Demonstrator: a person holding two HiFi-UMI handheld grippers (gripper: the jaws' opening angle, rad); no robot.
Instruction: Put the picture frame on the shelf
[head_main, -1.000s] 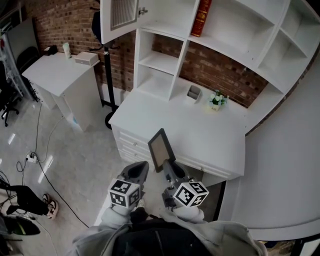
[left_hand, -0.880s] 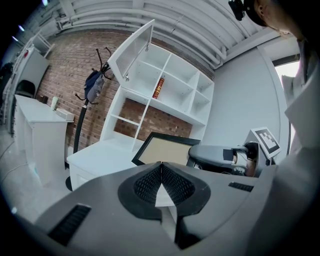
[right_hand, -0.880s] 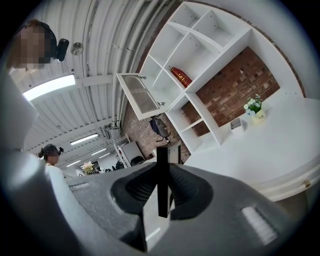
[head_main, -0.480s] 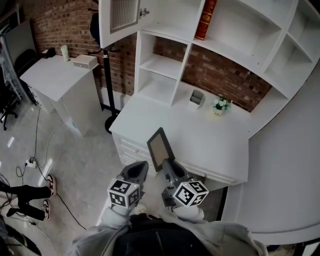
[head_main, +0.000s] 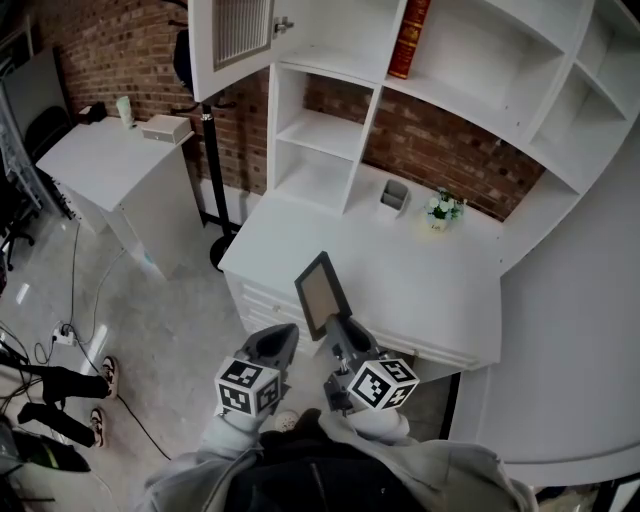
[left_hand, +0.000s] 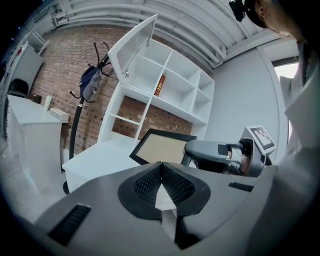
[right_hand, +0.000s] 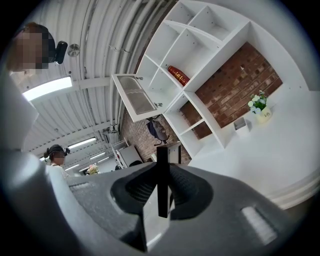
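A black picture frame (head_main: 321, 293) with a tan panel stands tilted above the front edge of the white desk (head_main: 420, 275). My right gripper (head_main: 337, 330) is shut on its lower edge; in the right gripper view the frame (right_hand: 162, 175) shows edge-on as a thin dark bar between the pads. My left gripper (head_main: 280, 338) hangs just left of it, shut with nothing held; its pads (left_hand: 150, 182) meet. From the left gripper view the frame (left_hand: 162, 148) faces me, with the right gripper (left_hand: 220, 150) behind it. The white shelf unit (head_main: 320, 125) rises beyond the desk.
A red book (head_main: 413, 35) stands in an upper shelf bay beside an open cabinet door (head_main: 235, 40). A small grey container (head_main: 393, 195) and a flower pot (head_main: 440, 210) sit at the desk's back. A coat stand (head_main: 212, 160) and a side table (head_main: 110, 160) are left; a person's feet (head_main: 60, 385) on the floor.
Both grippers and the frame keep their places in view. The view has shifted slightly toward the shelf unit, and the feet on the floor at left have moved.
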